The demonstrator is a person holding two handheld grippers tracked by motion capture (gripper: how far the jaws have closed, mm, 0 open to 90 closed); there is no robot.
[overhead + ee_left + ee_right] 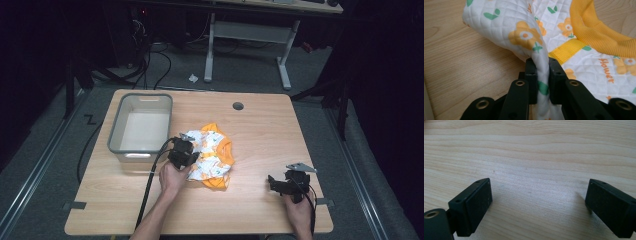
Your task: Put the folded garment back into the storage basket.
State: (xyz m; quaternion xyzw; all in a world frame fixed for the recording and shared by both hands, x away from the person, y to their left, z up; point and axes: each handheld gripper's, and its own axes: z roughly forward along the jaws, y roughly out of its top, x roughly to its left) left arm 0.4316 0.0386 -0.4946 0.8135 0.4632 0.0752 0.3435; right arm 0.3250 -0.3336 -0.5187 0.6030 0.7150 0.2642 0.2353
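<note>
A small white quilted garment (212, 157) with orange flowers, green leaves and orange ribbed trim lies crumpled at the middle of the wooden table. My left gripper (183, 150) is at its left edge, shut on a pinched fold of the garment (524, 35). In the left gripper view the fold runs down between the two black jaws of the left gripper (542, 75). My right gripper (282, 184) rests near the table's front right, apart from the cloth. Its jaws stand wide open over bare wood, as the right gripper (539, 202) shows in its own view.
A grey plastic bin (142, 125) stands empty at the table's back left, close behind my left hand. A round cable hole (238, 106) sits near the far edge. Bare tabletop (270, 135) stretches right of the garment. Cables and a desk frame lie on the floor beyond.
</note>
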